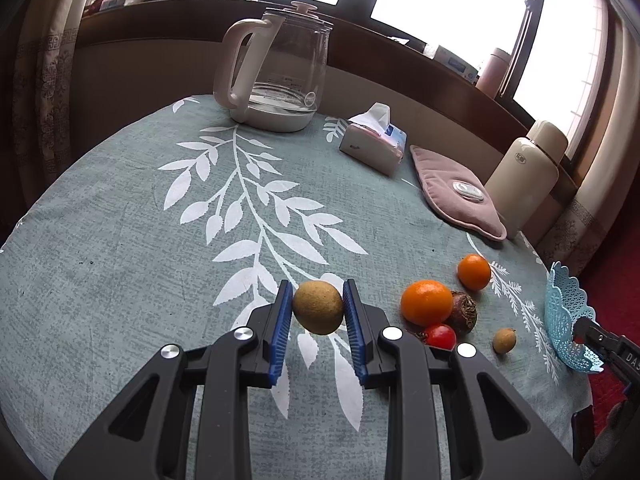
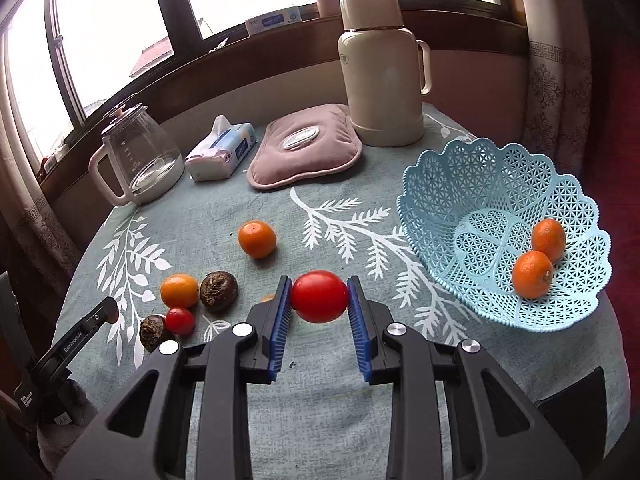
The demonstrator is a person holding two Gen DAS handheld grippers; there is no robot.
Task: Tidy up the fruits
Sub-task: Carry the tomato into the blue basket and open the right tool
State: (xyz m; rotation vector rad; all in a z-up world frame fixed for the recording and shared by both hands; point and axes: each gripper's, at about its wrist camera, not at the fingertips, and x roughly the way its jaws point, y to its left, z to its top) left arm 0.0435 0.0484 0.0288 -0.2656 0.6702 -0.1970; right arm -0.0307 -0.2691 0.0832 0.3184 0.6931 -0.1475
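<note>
My left gripper (image 1: 317,287) is shut on a round brown-green fruit (image 1: 318,312), held above the tablecloth. To its right on the cloth lie a large orange (image 1: 427,303), a smaller orange (image 1: 474,271), a dark brown chestnut-like fruit (image 1: 466,312), a small red tomato (image 1: 440,336) and a small brown fruit (image 1: 504,341). My right gripper (image 2: 318,282) is shut on a red tomato (image 2: 319,298), left of the light blue lattice basket (image 2: 440,184). Two oranges (image 2: 533,274) lie in the basket. Loose fruits (image 2: 218,291) sit at the left.
At the back of the round table (image 1: 120,240) stand a glass kettle (image 1: 276,72), a tissue pack (image 1: 374,142), a pink heating pad (image 1: 452,192) and a cream thermos (image 2: 382,68). The basket sits near the table's right edge. A window sill runs behind.
</note>
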